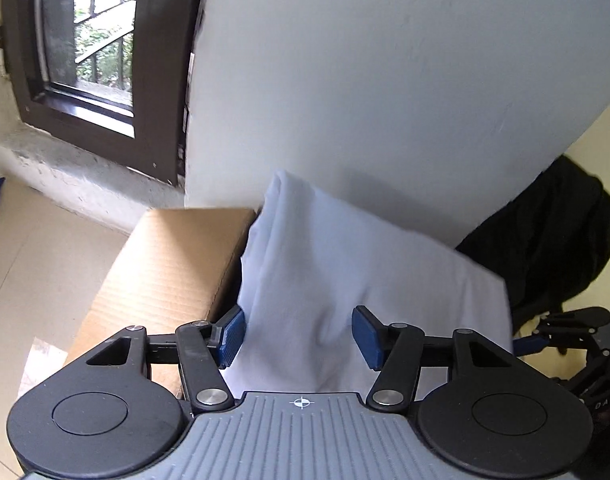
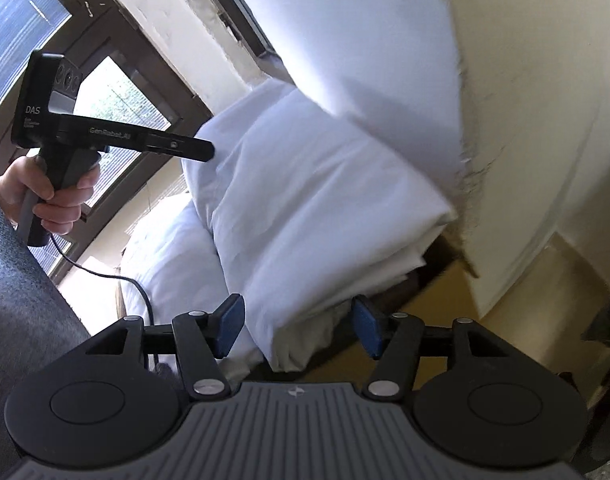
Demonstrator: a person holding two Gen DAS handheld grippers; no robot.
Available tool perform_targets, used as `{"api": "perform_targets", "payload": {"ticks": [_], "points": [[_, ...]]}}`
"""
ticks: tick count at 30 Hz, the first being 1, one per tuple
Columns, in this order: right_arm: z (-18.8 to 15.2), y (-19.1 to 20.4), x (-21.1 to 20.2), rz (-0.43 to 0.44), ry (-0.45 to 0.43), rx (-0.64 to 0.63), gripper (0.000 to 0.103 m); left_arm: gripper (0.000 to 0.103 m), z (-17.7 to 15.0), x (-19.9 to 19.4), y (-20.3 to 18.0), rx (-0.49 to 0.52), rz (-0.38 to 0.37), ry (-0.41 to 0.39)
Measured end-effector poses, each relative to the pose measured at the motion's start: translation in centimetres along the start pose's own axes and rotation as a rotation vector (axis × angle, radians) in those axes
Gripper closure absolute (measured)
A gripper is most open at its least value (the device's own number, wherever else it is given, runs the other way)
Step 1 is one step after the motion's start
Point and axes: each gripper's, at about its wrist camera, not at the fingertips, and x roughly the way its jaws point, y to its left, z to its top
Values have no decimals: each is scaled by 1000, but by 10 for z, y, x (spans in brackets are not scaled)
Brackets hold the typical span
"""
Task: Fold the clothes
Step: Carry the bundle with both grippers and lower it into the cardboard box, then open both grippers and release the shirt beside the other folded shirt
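left gripper (image 1: 299, 334): jaws stand apart, blue pads (image 1: 232, 335) clear of the fabric on both sides; a folded white garment (image 1: 345, 280) lies between and ahead of them, not clamped. the garment drapes over the edge of a brown cardboard box (image 1: 165, 276) and leans toward a white board (image 1: 385, 80) behind it. a dark-framed window (image 1: 93, 40) sits at upper left, a black bag (image 1: 557, 236) at right. right gripper (image 2: 299, 326): jaws also apart, holding nothing; the near corner of the folded white garment (image 2: 325, 208) hangs between the blue pads (image 2: 367, 326) without contact that can be confirmed. in the right wrist view the garment shows several stacked layers, with further white cloth (image 2: 173, 256) below it at left. the person's hand (image 2: 53, 196) grips the handle of the left gripper (image 2: 201, 150), whose fingers reach the upper left edge of the garment. a grey sleeve (image 2: 21, 280) fills the left border.
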Motion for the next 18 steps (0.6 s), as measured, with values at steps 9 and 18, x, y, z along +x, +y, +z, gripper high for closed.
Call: {"api": "perform_targets", "payload": {"ticks": [9, 18], "points": [[21, 21, -36, -133, -108, -260, 44, 75, 7, -8, -10, -12, 72, -155], [35, 20, 8, -173, -57, -343, 46, 75, 8, 35, -18, 48, 79, -73]]}}
